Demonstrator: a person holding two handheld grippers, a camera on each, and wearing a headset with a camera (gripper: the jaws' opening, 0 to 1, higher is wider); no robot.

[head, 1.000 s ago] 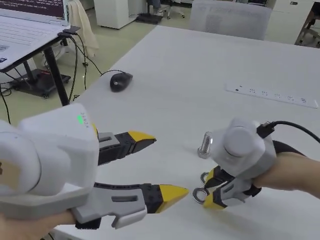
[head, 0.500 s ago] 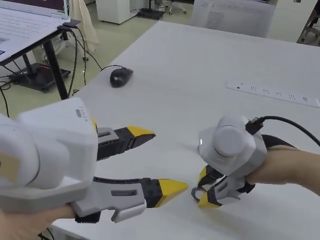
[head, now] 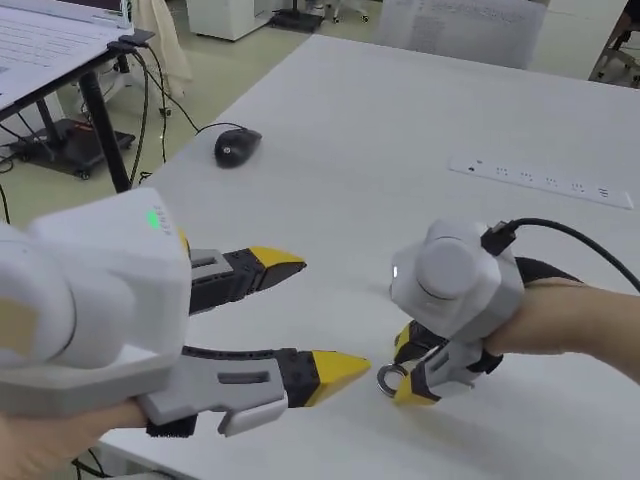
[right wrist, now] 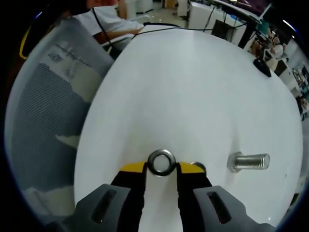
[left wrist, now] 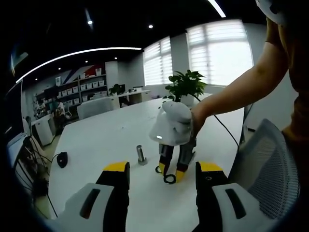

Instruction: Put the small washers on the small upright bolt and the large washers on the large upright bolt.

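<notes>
Open-plan office. Long white table (head: 420, 150) carries a mouse (head: 237, 147) upper left and a power strip (head: 540, 181) upper right, with a laptop (head: 50, 45) on a stand in the top left corner. Left gripper view: mesh office chair (left wrist: 270, 159) lower right, potted plant (left wrist: 186, 86) centre, storage shelves (left wrist: 77, 89) left, blinds on big windows (left wrist: 222, 53), ceiling strip light (left wrist: 72, 54).

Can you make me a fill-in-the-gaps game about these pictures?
The right tongs pinch a round metal ____. The left tongs hold nothing and are wide ____. The bolt stands ____ on the white table.
Missing words: washer, open, upright.
</notes>
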